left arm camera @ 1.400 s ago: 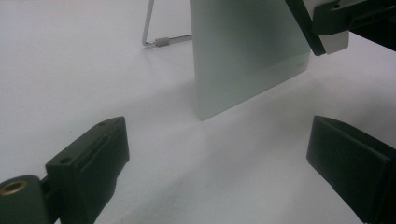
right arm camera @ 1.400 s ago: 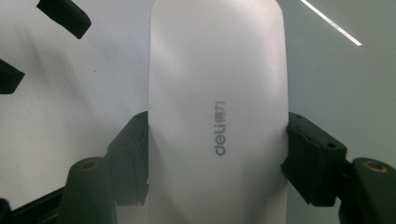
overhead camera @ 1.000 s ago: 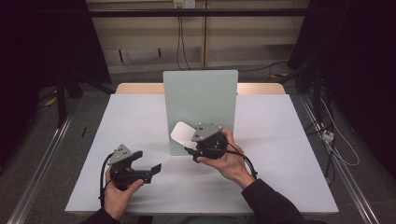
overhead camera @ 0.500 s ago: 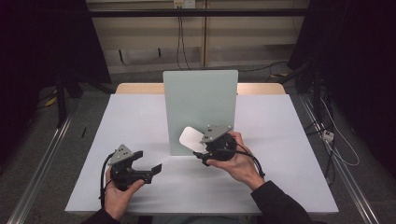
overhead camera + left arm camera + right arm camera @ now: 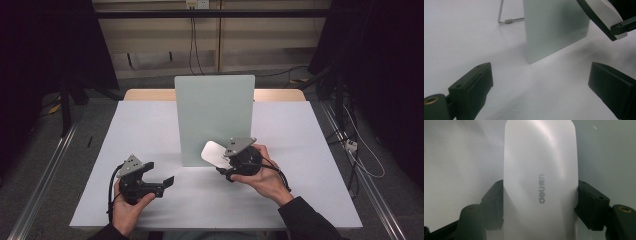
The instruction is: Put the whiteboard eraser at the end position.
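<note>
A white, flat, rounded device (image 5: pixel 214 154) marked "deli" (image 5: pixel 540 157) hangs just above the table, in front of an upright pale green panel (image 5: pixel 214 115). My right gripper (image 5: pixel 222 162) is shut on its two long sides, with a black pad pressed against each edge (image 5: pixel 540 202). In the left gripper view the device (image 5: pixel 602 11) shows a dark underside, up at the top right. My left gripper (image 5: pixel 159 173) rests low at the front left of the table, open, with bare table between its jaws (image 5: pixel 541 85).
The white table (image 5: pixel 150 125) carries the green panel (image 5: pixel 554 27), which leans on a thin wire stand (image 5: pixel 505 20) behind it. Dark floor, metal rails and cables surround the table. A wooden edge shows behind the panel.
My right gripper has carried the white device to the right and slightly nearer the person, across the front of the panel. The left gripper has stayed put.
</note>
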